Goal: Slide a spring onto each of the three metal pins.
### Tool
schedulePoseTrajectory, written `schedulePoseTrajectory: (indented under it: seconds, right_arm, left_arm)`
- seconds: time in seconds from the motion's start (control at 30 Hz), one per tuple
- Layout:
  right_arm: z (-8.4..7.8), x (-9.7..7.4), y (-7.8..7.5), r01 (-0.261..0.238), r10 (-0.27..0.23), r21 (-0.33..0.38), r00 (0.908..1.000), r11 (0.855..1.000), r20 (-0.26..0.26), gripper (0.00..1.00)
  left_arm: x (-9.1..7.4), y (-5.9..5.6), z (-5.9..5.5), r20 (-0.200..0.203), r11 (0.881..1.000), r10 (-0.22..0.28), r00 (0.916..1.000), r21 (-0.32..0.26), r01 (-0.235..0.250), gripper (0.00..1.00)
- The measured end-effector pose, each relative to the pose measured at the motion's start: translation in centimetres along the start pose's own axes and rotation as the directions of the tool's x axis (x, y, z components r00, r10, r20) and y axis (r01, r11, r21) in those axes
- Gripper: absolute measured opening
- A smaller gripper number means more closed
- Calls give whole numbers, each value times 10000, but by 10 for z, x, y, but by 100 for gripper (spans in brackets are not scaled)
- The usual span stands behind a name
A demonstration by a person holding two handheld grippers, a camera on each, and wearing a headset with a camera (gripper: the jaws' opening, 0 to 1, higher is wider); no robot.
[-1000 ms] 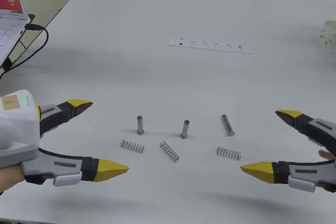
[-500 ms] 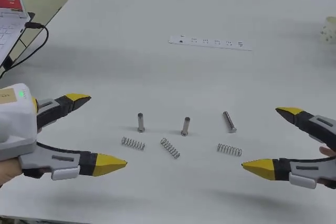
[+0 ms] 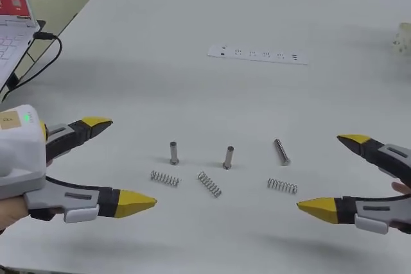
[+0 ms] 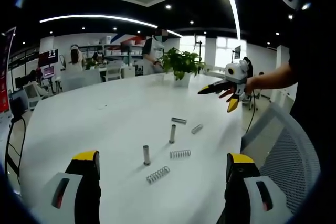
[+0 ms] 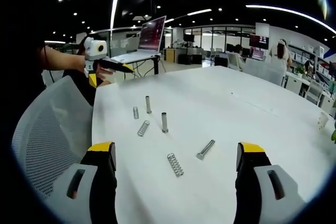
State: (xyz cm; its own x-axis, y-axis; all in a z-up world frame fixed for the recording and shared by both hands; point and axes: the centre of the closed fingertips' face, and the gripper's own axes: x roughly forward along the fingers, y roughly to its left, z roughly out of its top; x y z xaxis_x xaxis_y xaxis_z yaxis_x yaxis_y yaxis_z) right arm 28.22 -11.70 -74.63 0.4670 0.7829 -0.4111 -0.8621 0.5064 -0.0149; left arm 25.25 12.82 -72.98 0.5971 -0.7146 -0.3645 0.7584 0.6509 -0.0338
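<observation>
Three metal pins sit mid-table: the left pin (image 3: 173, 153) and middle pin (image 3: 228, 157) stand upright, the right pin (image 3: 280, 151) lies flat. Three springs lie just in front of them: left spring (image 3: 164, 178), middle spring (image 3: 209, 184), right spring (image 3: 282, 187). My left gripper (image 3: 127, 163) hovers open to the left of the left spring. My right gripper (image 3: 326, 174) hovers open to the right of the right spring. Neither holds anything. The left gripper view shows a pin (image 4: 146, 155) and a spring (image 4: 158, 174) ahead; the right gripper view shows the lying pin (image 5: 205, 149) and a spring (image 5: 175, 164).
A white power strip (image 3: 257, 54) lies farther back on the white table (image 3: 192, 81). A laptop (image 3: 11, 17) with a black cable (image 3: 40, 56) sits at the left edge. A small pale object (image 3: 402, 38) is at the far right. A mesh chair (image 5: 47, 129) stands near the table's front.
Both grippers stay open and hold their places; the head camera shifted slightly, so the pins and springs look a little displaced.
</observation>
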Motion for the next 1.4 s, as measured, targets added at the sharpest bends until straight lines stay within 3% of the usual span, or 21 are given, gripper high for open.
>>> schedulePoseTrajectory:
  seconds: [0.33, 1.17, 1.4]
  right_arm:
    - [5, 1, 0, -71, 71, -47, 10000, 10000, 63, 96]
    - [1, 1, -1, -184, 184, 115, 9998, 9998, 9, 94]
    - [0, 1, 1, -268, 268, 195, 9996, 9995, -21, 95]
  left_arm:
    - [-2, 1, 7, 15, 9998, 55, 10000, 182, -55, 97]
    - [-1, -2, 2, 29, 10000, -4, 10000, 34, 4, 98]
    - [0, 0, 3, 265, 9998, 50, 9996, -189, -45, 98]
